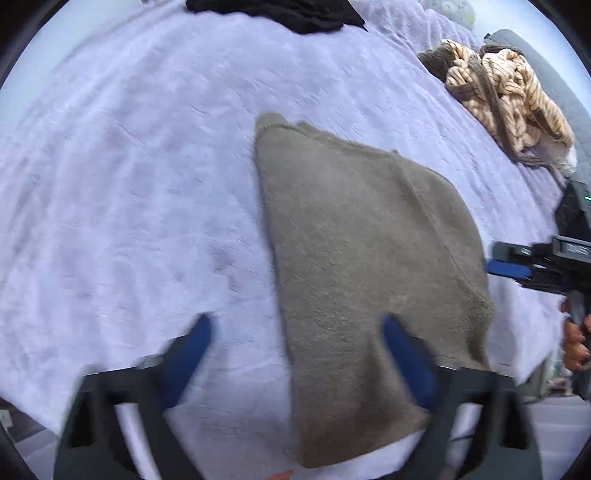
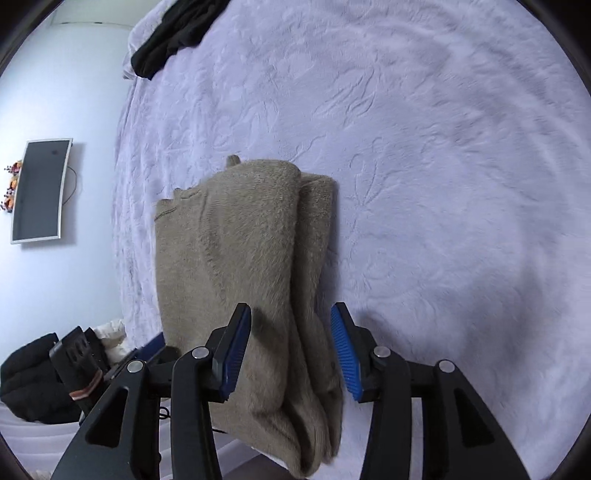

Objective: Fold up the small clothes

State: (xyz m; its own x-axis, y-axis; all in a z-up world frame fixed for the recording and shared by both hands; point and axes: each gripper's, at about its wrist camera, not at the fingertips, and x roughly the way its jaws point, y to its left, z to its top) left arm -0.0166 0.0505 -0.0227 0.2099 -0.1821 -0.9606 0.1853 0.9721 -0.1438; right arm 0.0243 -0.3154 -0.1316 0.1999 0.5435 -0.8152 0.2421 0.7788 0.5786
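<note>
Lavender bedspread (image 2: 424,155) lies bare and wide around the folded tan garment (image 2: 236,258), with only a black garment (image 2: 173,33) at the far edge and a striped bundle (image 1: 509,96) off to one side; the tan garment's near end hangs over the bed's near edge. Left gripper (image 1: 297,332) points steeply down, fingers spread wide and pressing nothing, the cloth's left border below between them. Right gripper (image 2: 291,347) tilts down, jaws half open astride the folded roll, pads clear of it.
</note>
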